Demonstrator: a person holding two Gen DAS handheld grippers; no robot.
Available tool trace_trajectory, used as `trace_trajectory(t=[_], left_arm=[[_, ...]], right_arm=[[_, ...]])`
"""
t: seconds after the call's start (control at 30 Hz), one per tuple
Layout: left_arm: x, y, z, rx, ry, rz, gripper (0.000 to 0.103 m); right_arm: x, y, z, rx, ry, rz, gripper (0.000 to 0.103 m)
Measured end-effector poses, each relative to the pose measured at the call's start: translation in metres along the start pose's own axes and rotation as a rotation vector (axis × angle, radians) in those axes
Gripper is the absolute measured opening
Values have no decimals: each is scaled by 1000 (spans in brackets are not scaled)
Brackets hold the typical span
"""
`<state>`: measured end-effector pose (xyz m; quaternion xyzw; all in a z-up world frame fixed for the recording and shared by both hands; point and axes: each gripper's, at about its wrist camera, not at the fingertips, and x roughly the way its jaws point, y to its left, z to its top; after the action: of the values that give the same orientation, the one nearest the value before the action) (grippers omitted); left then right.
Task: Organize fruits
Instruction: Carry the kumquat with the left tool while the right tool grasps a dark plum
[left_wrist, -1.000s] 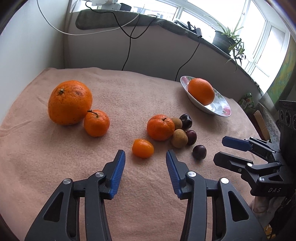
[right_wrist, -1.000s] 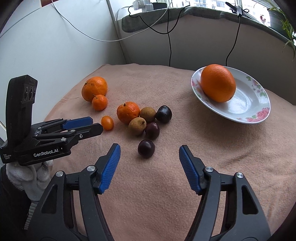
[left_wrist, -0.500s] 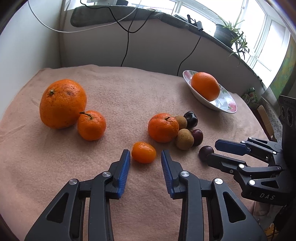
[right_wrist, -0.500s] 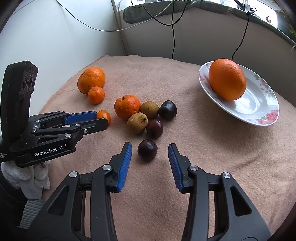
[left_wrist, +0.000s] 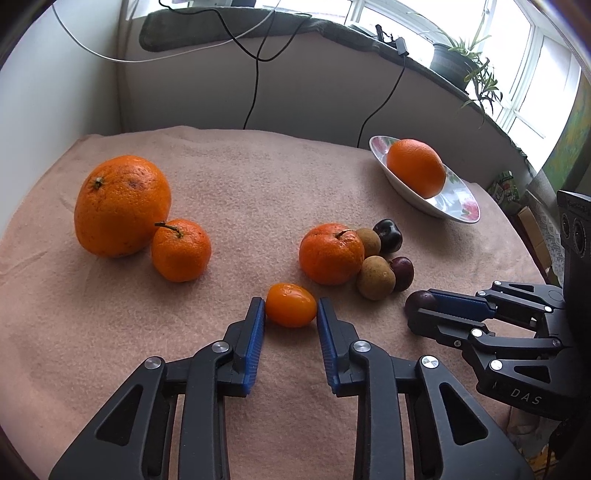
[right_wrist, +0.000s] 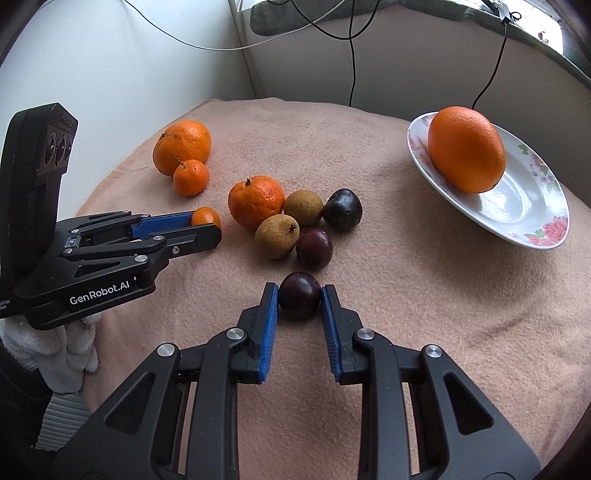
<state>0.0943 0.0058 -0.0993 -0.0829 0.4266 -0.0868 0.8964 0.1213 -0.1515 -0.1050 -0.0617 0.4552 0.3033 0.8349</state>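
1. The kumquat (left_wrist: 291, 304) lies on the pink cloth (left_wrist: 258, 177), in front of the fruit cluster and well short of the plate (left_wrist: 458, 212). The left gripper (left_wrist: 291, 314) is clamped on it, one blue pad pressed to each side.
2. The dark plum (right_wrist: 299, 299) lies on the cloth at the near edge of the same cluster, on the plate side of the kumquat. The right gripper (right_wrist: 300, 308) is clamped on it, pads touching both flanks.
3. Both fruits appear to rest on the cloth. Judged step: the grasp is made on both, and the lift has not yet begun.
4. The cluster comprises a mandarin (left_wrist: 331, 254), two brown fruits (left_wrist: 376, 277) and two more dark plums (right_wrist: 342, 209), touching one another. A large orange (left_wrist: 122, 205) and a small mandarin (left_wrist: 181, 250) sit on the far side of the cluster from the plate.
5. The plate holds one orange (right_wrist: 466, 154) and has bare room beside it.
6. Next move, as judged: raise each fruit straight up, clear of its neighbours, before carrying it. The plate is the likely destination. Both skins are smooth and round, so a slip from the pads is possible; hold firm, even pressure.
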Motion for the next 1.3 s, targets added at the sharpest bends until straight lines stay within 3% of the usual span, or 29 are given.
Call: trace_trajectory(t=[0.33,0.67,1.3], left_arm=[[-15,-5,4,-10,-38,-27,27],[-26,-36,18,30,-79,-88,27],[2,-110,46,124,-69,-204,27]], right_arm=[[-22,-14,-4,42,-44,-6,25],[-49,-42,-2,98,-110,-45,25],[-75,-115,12,190,-191,-132,25]])
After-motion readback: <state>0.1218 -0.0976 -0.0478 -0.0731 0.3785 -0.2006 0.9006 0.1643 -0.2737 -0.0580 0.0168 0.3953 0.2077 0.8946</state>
